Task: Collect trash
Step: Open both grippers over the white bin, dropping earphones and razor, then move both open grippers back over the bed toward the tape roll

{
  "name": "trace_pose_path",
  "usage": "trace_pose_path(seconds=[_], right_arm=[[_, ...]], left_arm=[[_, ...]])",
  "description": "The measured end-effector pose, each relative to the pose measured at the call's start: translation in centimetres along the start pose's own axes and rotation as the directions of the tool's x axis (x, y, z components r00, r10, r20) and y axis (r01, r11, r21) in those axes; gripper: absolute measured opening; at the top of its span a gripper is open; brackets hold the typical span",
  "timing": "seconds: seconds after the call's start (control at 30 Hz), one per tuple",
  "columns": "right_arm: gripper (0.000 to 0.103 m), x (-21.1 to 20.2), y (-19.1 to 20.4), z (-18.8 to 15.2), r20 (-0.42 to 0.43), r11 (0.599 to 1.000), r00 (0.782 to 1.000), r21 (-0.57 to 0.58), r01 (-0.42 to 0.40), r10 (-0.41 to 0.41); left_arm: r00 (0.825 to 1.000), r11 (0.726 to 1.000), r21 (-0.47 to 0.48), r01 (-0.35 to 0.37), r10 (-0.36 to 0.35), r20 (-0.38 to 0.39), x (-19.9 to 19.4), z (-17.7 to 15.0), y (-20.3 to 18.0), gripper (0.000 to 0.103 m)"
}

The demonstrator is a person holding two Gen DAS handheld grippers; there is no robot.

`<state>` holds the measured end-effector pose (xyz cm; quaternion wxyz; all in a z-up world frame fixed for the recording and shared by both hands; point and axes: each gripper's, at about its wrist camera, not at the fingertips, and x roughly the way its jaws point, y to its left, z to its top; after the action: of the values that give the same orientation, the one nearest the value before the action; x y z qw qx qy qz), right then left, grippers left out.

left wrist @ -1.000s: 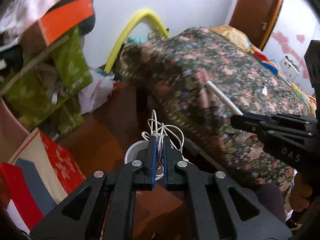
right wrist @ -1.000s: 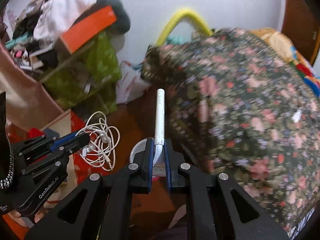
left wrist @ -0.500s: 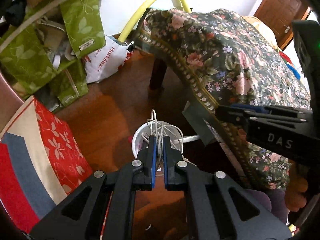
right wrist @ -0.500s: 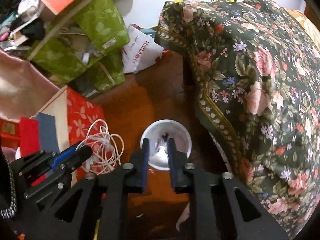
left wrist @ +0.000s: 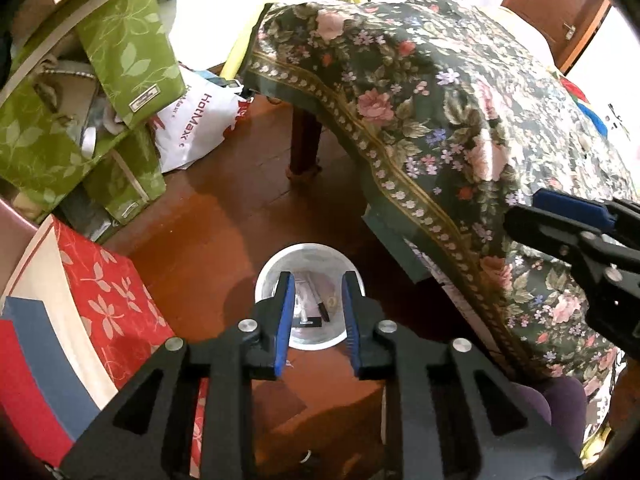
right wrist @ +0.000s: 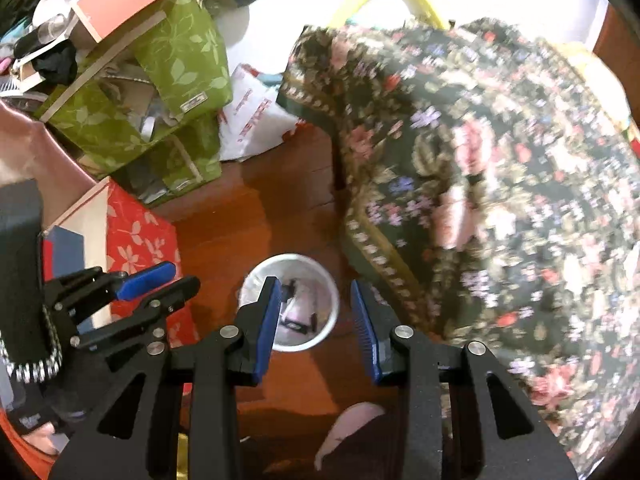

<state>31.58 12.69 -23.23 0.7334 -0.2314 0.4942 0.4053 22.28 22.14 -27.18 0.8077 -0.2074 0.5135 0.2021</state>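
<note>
White plastic, round and open-topped, the small waste bin stands on the reddish-brown wooden floor directly below both grippers, near 6 o'clock in each wrist view. A second ago the left gripper pinched a tangle of white earphone cable and the right gripper pinched a white tube; now both have spread their blue-padded jaws wide and hold nothing. The dropped pieces lie at the bottom of the bin, among them a dark pen-like stick and pale bits, though the cable is hard to pick out. I judge this drop done, so both tools are free for further trash. The floral dark tablecloth hangs at 2 o'clock.
</note>
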Motion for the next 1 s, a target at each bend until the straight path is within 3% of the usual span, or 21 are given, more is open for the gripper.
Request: trace_pose_path(seconds=[0.1,0.27,0.57,0.77,1.0], right_arm=[[0.033,-1.6,-0.2,-0.5,0.033,1.0,0.999,-0.005,0.023,-0.023],[0.033,-4.5,-1.1,-1.5,0.072,0.999,0.997,0.042,-0.015,0.012],[0.033,-12.0,-3.8,-4.2,0.211,0.994,0.977,0.107,0.017,-0.039],[0.033,-18.2,-7.0,-6.8,0.332,0.979,0.93,0.178,0.103,-0.158],[0.033,-24.2,-10.5,-10.1,0.41,0.935,0.855,0.287,0.209,-0.317]], left_arm=[[1.0,1.0,0.013,-0.001,0.001,0.029,-1.5,0.0,-0.8,0.022],[0.994,0.999,0.033,-0.005,0.001,0.112,-5.7,-0.4,-2.1,0.021],[0.964,0.996,0.087,0.016,-0.038,0.262,-13.7,-1.3,-5.8,0.023],[0.929,0.985,0.162,0.051,-0.106,0.354,-18.1,-1.5,-9.9,0.049],[0.887,0.954,0.278,0.111,-0.221,0.406,-21.1,-1.0,-16.4,0.064]])
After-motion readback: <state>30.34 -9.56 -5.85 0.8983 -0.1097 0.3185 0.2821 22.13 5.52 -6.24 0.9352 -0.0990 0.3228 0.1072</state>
